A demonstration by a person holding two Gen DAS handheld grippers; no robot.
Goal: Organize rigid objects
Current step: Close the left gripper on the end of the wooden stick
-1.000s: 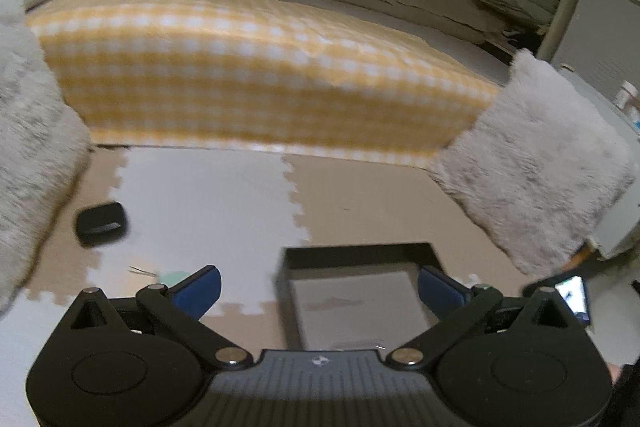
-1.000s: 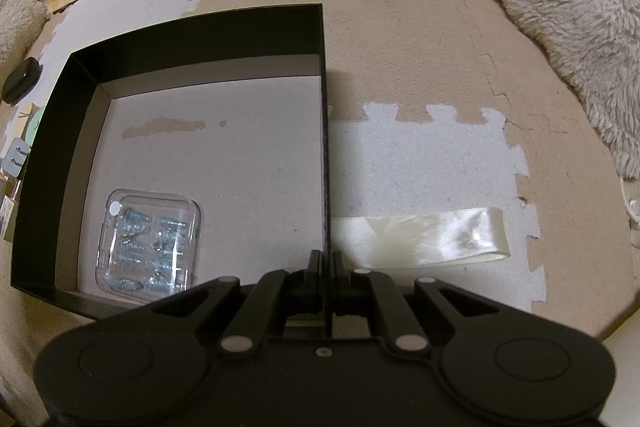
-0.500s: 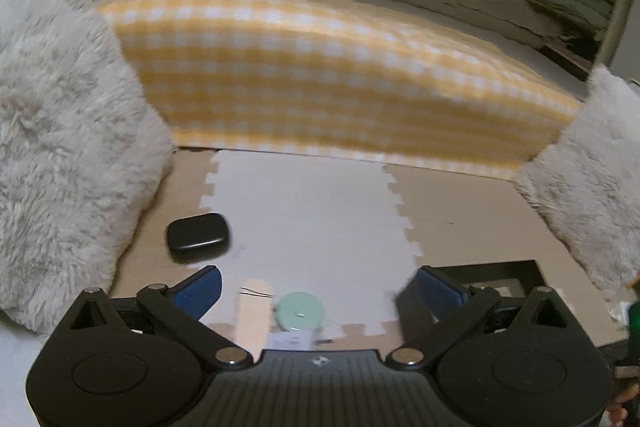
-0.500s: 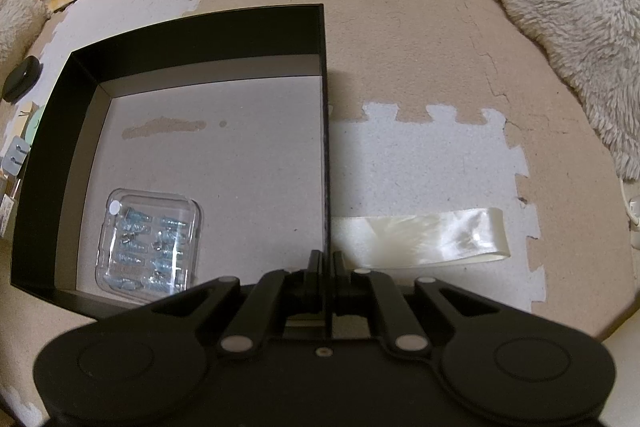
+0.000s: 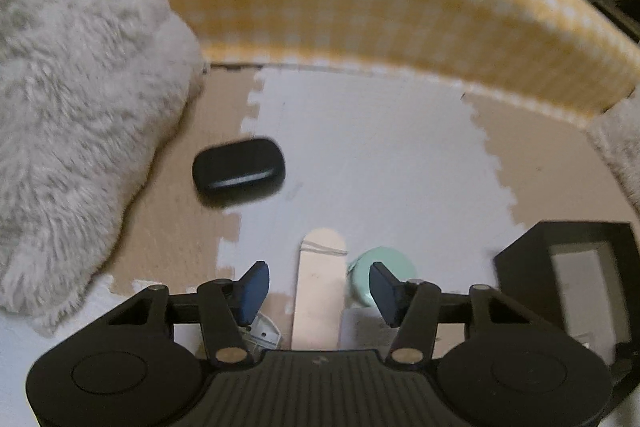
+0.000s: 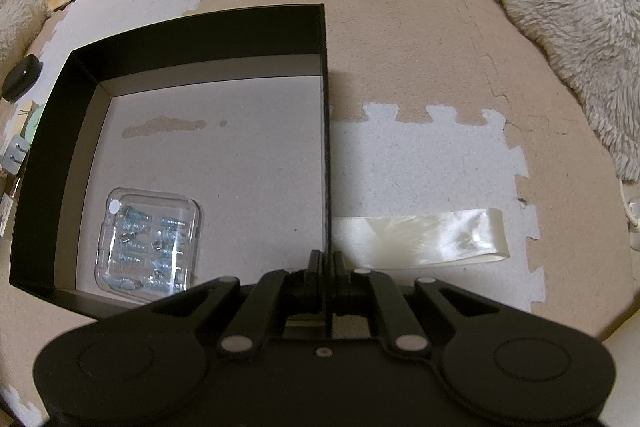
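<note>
My left gripper (image 5: 318, 291) is open and empty, low over the foam mat, with a pale wooden stick (image 5: 320, 287) lying between its fingers. A mint round object (image 5: 380, 275) sits by the right finger. A black oval case (image 5: 239, 171) lies farther ahead on the left. A white plug adapter (image 5: 262, 335) shows under the left finger. My right gripper (image 6: 327, 263) is shut on the right wall of the black box (image 6: 326, 107). Inside the box lies a clear plastic case of screws (image 6: 148, 239). The box corner also shows in the left wrist view (image 5: 560, 267).
A fluffy grey cushion (image 5: 80, 107) stands left of the left gripper, another (image 6: 560, 7) at the right gripper's far right. A yellow checked bed cover (image 5: 360, 7) runs along the back. A shiny cream ribbon (image 6: 420, 241) lies on the mat right of the box.
My left gripper has swung left and dipped down toward the mat, bringing the stick, mint object and black case closer. Its jaws have narrowed somewhat. My right gripper has not moved.
</note>
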